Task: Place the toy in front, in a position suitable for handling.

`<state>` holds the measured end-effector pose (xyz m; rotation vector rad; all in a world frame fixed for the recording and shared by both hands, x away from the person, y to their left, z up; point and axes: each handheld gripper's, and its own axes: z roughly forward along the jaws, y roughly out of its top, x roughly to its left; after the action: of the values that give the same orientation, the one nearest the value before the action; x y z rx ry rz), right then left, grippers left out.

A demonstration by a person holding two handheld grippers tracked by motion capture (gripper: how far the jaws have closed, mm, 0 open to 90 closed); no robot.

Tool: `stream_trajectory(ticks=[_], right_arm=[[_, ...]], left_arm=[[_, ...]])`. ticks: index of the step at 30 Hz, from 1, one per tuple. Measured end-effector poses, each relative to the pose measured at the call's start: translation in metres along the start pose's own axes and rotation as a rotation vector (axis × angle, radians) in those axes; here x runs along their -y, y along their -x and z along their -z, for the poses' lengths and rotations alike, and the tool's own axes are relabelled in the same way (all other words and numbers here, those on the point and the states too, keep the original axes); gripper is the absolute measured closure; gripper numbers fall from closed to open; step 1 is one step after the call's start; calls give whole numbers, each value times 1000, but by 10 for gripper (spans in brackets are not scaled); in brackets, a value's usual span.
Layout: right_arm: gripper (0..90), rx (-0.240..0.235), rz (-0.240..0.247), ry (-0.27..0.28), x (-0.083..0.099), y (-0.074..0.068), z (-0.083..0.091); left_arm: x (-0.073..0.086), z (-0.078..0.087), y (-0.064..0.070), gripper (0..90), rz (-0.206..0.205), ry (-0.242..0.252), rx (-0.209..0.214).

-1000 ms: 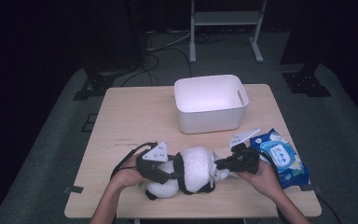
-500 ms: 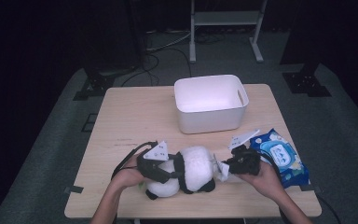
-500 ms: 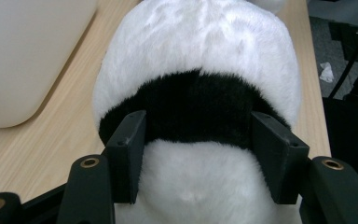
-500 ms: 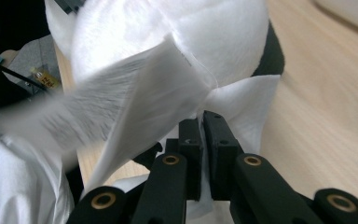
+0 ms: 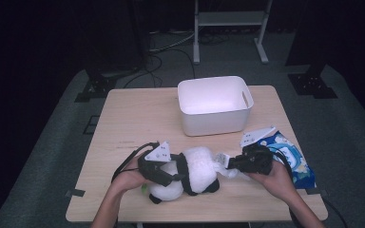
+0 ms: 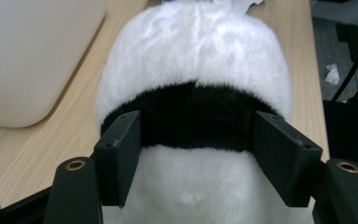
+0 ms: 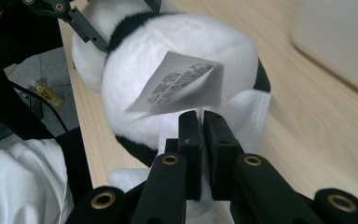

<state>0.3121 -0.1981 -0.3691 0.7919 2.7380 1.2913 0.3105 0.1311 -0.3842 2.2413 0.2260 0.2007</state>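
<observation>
A black-and-white plush panda point(image 5: 197, 168) lies on its side near the front edge of the wooden table point(image 5: 138, 118). My left gripper point(image 5: 171, 176) clasps it from the left. In the left gripper view the jaws press into the fur on both sides of the panda's point(image 6: 196, 51) black band, with the left gripper point(image 6: 198, 126) shut on the body. My right gripper point(image 5: 228, 162) comes in from the right. In the right gripper view the right gripper point(image 7: 201, 119) is pinched together on the base of the panda's white printed tag point(image 7: 177, 86).
A white plastic bin point(image 5: 214, 118) stands empty behind the panda at the table's middle back. A blue pack of wipes point(image 5: 290, 156) lies under my right hand near the right edge. Beyond the table are cables and a metal stand's legs on the floor.
Both grippers keep their hold. The panda has rocked slightly between them and the right gripper has shifted a little; nothing was let go.
</observation>
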Motion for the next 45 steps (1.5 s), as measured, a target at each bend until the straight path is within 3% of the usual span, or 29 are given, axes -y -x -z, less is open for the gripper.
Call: stream_trajectory(ticks=[6,11,19,23,28,34,37,40,45], right_arm=[[853,-5,41,12,-18,-8,0],[854,-32,78,7,-27,-20,-9],[854,-81,114,-54,-23,-38,-34],[860,-81,103,-49,-20,-36,-35],[873,-65,102,-52,-20,-34,-35],[877,-32,114,-2,-28,-32,-13],[878,-17,124,23,-36,-33,-3],[878,-15,152,46,-50,-40,1],[877,-51,202,97,-77,-58,-1]], left_arm=[[5,16,-4,313,16,-2,-29],[12,22,-9,308,34,0,-22],[17,34,-14,290,57,7,-58],[24,33,-19,293,87,0,-36],[24,33,-19,293,90,3,-35],[26,39,-21,292,96,5,-48],[27,39,-21,292,98,-11,-35],[28,37,-21,290,104,-19,-19],[28,35,-20,281,97,-29,-6]])
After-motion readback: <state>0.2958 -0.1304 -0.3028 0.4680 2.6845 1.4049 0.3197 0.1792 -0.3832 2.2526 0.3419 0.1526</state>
